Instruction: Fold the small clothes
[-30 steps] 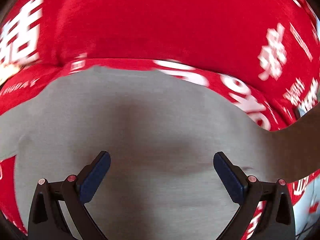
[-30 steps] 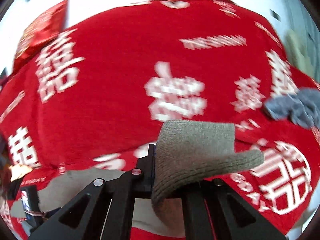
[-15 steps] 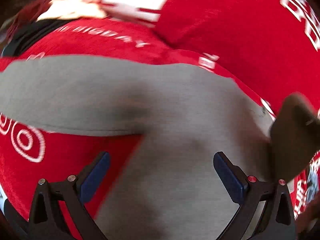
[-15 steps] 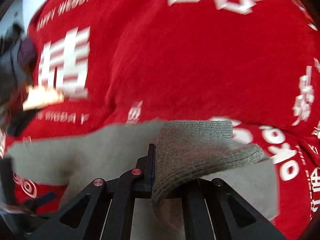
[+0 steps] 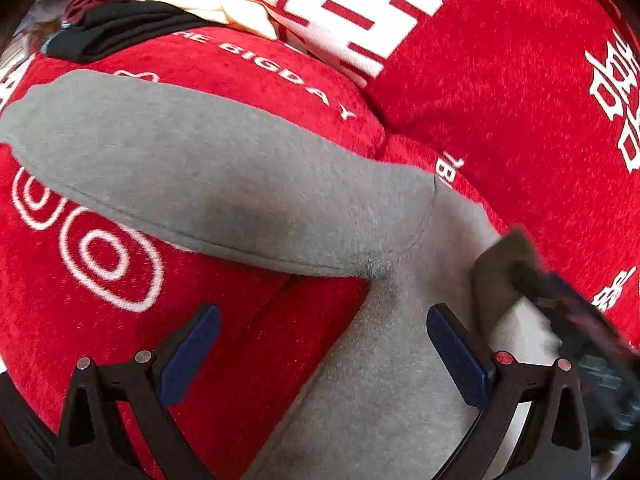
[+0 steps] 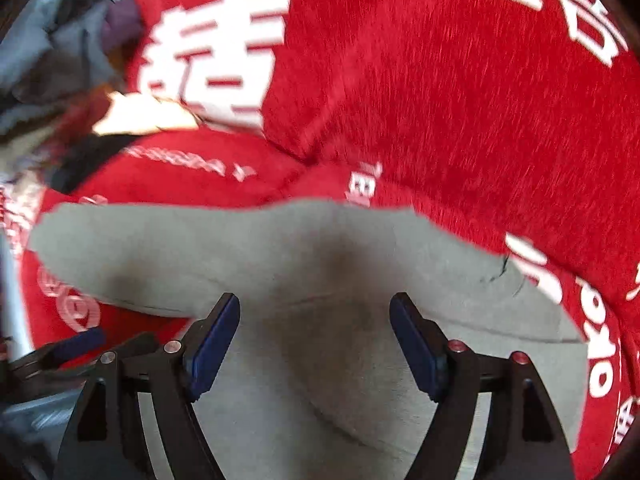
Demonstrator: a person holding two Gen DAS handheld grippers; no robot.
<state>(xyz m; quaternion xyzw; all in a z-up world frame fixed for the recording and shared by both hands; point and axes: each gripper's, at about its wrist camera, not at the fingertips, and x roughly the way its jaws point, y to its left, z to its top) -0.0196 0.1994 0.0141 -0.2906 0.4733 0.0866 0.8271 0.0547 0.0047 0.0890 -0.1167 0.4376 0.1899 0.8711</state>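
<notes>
A small pair of grey pants (image 5: 224,168) lies on the red sofa cover (image 5: 480,100). One leg stretches to the left and the other runs down under my left gripper (image 5: 322,312), which hangs open just above the crotch. In the right wrist view the same grey pants (image 6: 320,248) fill the lower half. My right gripper (image 6: 316,300) is above them with its jaws opening. Nothing is between its blue pads (image 6: 216,336). A dark blurred fold of cloth (image 5: 500,272) sits by the right gripper's black frame (image 5: 576,332).
A heap of other clothes, black, cream and maroon (image 5: 120,24), lies at the upper left on the sofa; it shows blurred as grey-blue cloth (image 6: 60,60) in the right wrist view. The red cover (image 6: 440,100) with white characters rises behind as the backrest.
The right gripper has let go of the ribbed grey cuff and its jaws stand apart. Both grippers have swung across the pants, so one leg now shows stretched to the left.
</notes>
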